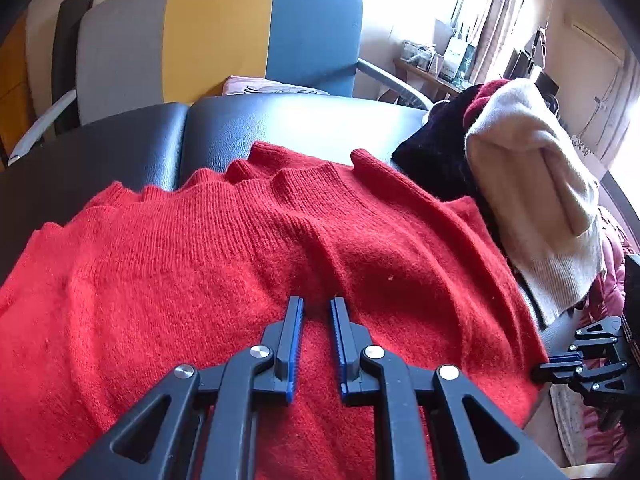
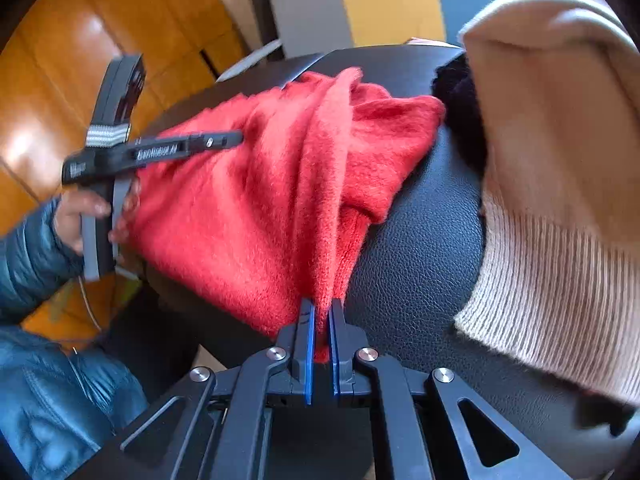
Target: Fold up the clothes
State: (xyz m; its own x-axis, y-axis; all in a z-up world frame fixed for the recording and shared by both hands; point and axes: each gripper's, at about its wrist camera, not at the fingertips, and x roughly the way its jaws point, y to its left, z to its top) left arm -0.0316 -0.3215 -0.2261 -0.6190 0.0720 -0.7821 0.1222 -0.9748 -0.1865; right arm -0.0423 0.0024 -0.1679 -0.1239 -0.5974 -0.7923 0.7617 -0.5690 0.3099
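A red knit sweater (image 1: 248, 248) lies spread over a black padded table (image 1: 288, 120), its ribbed edge at the far side. My left gripper (image 1: 317, 302) rests on its middle with the jaws nearly together, pinching a raised fold of the knit. In the right wrist view the red sweater (image 2: 256, 200) is bunched into ridges, and my right gripper (image 2: 322, 303) is shut on its near edge just off the table (image 2: 420, 240). The right gripper (image 1: 556, 364) also shows at the sweater's right edge. The left gripper (image 2: 239, 138) shows from the side, held by a hand (image 2: 80, 212).
A cream sweater (image 1: 532, 184) and a dark garment (image 1: 432, 152) are piled on the table's right side, close to the red one. A grey, yellow and blue chair (image 1: 216, 36) stands behind the table. A blue jacket sleeve (image 2: 32, 256) and wooden floor (image 2: 60, 80) lie to the left.
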